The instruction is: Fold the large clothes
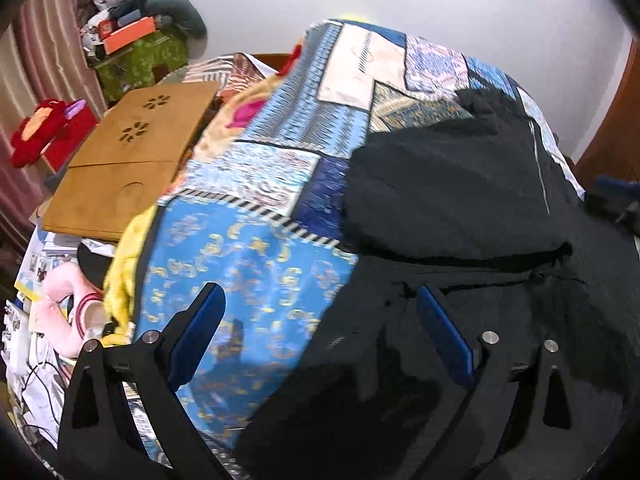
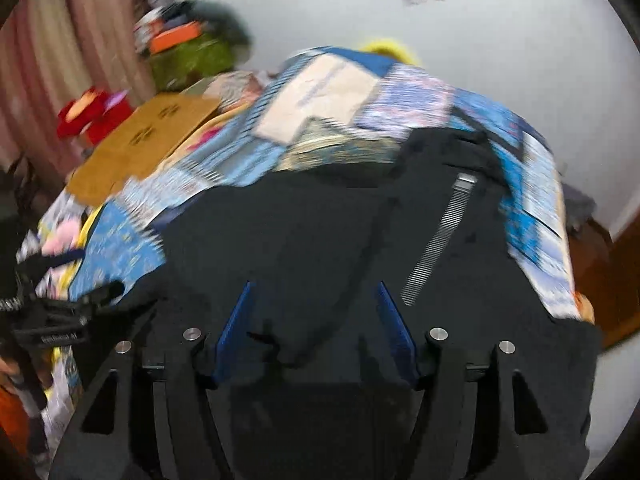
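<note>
The left gripper (image 1: pixel 320 300) hangs low in its frame, its 2 blue fingers (image 1: pixel 198 332) spread wide and grasping nothing, straddling the edge where the black garment (image 1: pixel 460 200) meets the blue patterned bedspread (image 1: pixel 248 264). The right gripper (image 2: pixel 316 300) likewise points forward with fingers parted and empty above the garment, which fills the centre and lower frame, its silver zipper (image 2: pixel 436 240) at right of centre.

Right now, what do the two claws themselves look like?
Both match: the left claw and right claw each have matte black angular frames with triangular cut-outs, round silver pins at the joints, and flat blue finger pads. No cables or sleeves are visible on them.
</note>
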`<control>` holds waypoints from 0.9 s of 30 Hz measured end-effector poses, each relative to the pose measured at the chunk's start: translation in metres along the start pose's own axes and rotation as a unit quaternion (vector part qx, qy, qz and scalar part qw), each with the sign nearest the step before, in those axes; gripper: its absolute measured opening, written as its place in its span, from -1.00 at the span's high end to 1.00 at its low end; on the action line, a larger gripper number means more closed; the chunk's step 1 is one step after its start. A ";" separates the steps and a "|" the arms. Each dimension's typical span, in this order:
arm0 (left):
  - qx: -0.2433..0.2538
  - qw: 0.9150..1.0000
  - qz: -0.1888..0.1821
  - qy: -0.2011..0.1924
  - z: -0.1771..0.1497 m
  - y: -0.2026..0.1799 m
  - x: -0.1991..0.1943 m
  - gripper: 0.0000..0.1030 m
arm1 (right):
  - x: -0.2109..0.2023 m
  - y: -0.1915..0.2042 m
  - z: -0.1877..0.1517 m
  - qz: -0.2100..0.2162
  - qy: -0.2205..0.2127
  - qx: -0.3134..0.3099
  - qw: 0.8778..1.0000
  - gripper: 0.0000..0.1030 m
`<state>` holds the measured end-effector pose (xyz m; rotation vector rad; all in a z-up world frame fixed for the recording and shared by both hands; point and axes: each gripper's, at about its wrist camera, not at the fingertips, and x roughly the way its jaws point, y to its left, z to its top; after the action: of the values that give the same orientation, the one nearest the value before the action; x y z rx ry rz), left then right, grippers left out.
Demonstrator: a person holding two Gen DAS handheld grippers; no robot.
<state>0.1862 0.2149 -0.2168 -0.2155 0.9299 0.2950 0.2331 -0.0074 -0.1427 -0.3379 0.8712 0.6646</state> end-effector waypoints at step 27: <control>-0.034 0.999 -0.004 0.029 -0.014 0.039 0.024 -0.87 | 0.107 0.075 0.032 0.038 0.056 -0.024 0.997 0.66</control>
<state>0.1759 0.2508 -0.2464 -0.2919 0.9763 0.3156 0.2514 0.1082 -0.2087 -0.3891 0.9793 0.7439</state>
